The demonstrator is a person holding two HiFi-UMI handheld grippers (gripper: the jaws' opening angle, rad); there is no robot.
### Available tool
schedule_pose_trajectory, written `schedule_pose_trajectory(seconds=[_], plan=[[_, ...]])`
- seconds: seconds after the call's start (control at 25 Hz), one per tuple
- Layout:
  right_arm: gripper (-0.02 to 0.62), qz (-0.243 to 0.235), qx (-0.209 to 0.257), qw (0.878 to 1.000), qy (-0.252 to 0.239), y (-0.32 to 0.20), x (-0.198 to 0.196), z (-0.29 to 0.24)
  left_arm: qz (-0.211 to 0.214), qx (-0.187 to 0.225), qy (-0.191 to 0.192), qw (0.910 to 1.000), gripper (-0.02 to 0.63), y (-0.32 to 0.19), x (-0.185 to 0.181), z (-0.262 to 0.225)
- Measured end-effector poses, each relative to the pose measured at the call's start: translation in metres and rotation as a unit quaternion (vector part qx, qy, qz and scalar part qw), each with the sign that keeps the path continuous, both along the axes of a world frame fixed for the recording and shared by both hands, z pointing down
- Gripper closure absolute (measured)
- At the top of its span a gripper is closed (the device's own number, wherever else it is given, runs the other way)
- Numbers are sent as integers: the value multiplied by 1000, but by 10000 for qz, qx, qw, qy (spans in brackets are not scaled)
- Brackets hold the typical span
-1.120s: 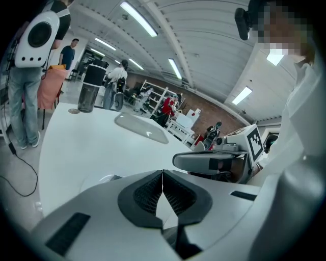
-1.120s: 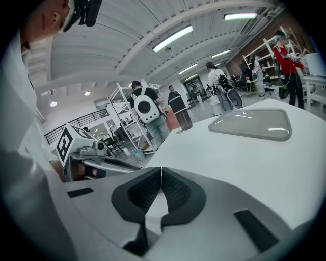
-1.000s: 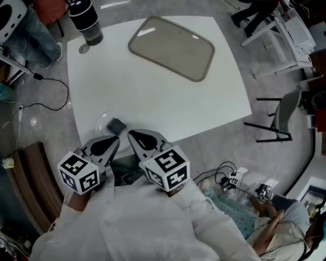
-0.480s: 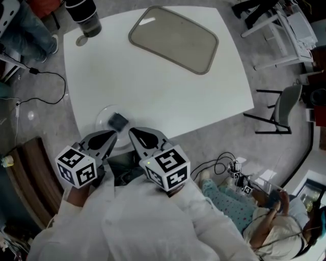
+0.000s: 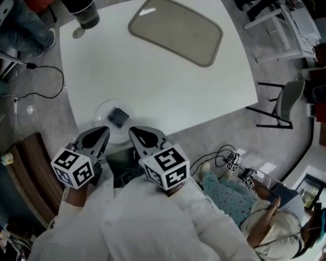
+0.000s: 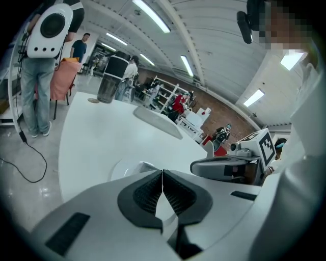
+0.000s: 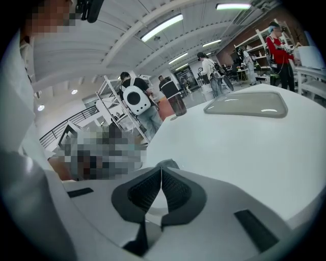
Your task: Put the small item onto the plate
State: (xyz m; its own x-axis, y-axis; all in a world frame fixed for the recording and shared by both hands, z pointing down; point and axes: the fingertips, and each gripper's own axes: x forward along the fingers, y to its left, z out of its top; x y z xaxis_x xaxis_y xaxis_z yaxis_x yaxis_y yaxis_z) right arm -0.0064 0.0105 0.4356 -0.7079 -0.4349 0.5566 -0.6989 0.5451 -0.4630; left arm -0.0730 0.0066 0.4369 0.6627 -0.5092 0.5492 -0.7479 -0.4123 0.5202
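White table [image 5: 153, 86], four-sided, fills the upper half of the head view. Grey floor around it.

Grey-brown tray [image 5: 175, 30], rounded corners, lying flat toward 12 o'clock on the table, set at a slant to the edges.

My left gripper [image 5: 104, 130] is at the near edge, about 7 o'clock, with its marker cube toward me. Jaws pressed together, pads meeting, nothing between them. My right gripper [image 5: 131, 131] is just beside it at 6 o'clock. Its jaws are closed too, and it is empty. Both tips point toward the table's near edge.

Dark tumbler [image 5: 81, 12] stands upright at the 11 o'clock corner, partly cut off by the frame. A small round disc [image 5: 77, 33] lies on the table just beside it, toward 6 o'clock.

Clear plate [image 5: 100, 113], round, at 7 o'clock on the table, close to the edge, just ahead of my left gripper's tip.

Small item [image 5: 118, 117], dark and blocky, sits on the plate, toward its 3 o'clock side. Neither gripper touches it.
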Motion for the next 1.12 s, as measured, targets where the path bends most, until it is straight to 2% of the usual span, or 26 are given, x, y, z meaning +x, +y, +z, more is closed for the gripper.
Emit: schedule_pose_trajectory(seconds=[0.24,0.44,0.8,1.12], plan=[[580,27,-210,9998,45,8,-2,14,-22,-132,-218,9997,594,5,-14,14],[580,101,-337,9994,39,9,-1,21,-107,-234,-115,9996,594,5,-20,16],[578,164,-496,9986,84,10,-2,34,-402,-474,-248,9978,592,4,-39,33],[578,521,-568,9969,155,4,13,42,-634,-624,-255,9957,569,-2,-53,45]])
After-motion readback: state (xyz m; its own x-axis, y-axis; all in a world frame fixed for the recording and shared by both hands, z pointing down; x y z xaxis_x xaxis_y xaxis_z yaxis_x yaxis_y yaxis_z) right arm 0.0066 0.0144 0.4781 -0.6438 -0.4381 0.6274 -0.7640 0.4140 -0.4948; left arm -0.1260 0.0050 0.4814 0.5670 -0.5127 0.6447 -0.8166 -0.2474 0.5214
